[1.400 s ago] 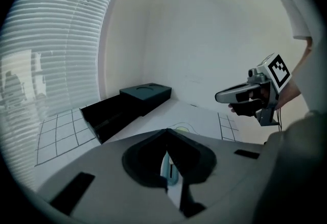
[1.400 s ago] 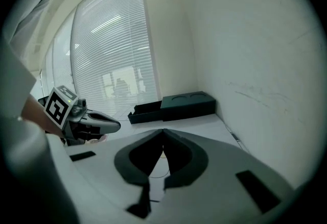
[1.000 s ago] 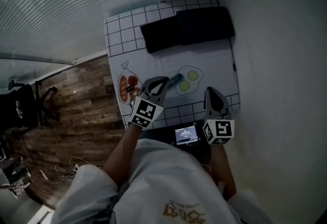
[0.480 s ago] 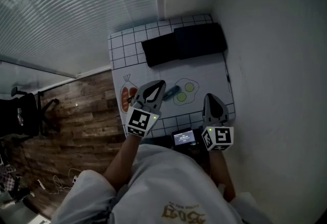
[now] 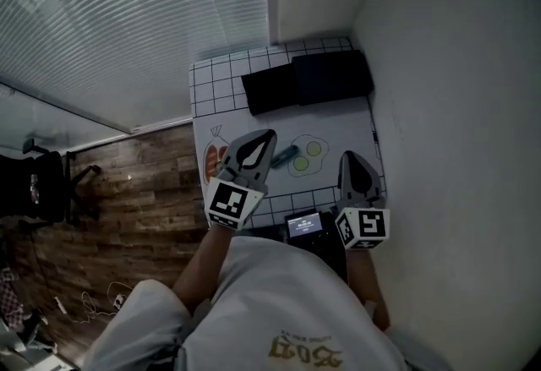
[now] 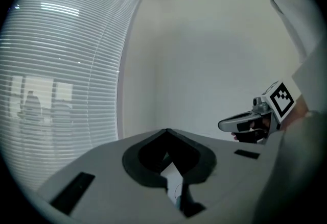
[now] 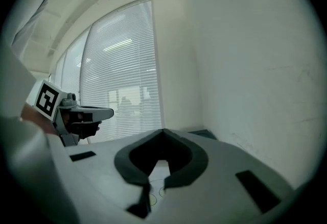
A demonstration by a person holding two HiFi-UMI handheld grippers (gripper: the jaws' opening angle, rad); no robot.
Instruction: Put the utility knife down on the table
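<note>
The utility knife [image 5: 285, 155], a small bluish bar, lies on the white table [image 5: 342, 120] next to a fried-egg drawing. My left gripper [image 5: 269, 134] hangs above the table just left of the knife, shut and empty; its jaws meet at the tip in the left gripper view [image 6: 167, 130]. To the right, near the wall, my right gripper [image 5: 349, 155] is also raised and its jaws meet with nothing between them [image 7: 163, 130]. Each gripper view shows the other gripper from the side: the right gripper [image 6: 225, 125] and the left gripper [image 7: 110, 112].
Two black pads [image 5: 308, 78] lie across the table's far end. A small lit screen [image 5: 306, 226] sits at the near edge. A white wall runs along the right, window blinds [image 5: 127, 14] on the left, with wooden floor [image 5: 144, 183] and a black chair [image 5: 38, 188].
Both grippers have risen away from the table, the left one more. The knife stays lying on the table by the egg drawing.
</note>
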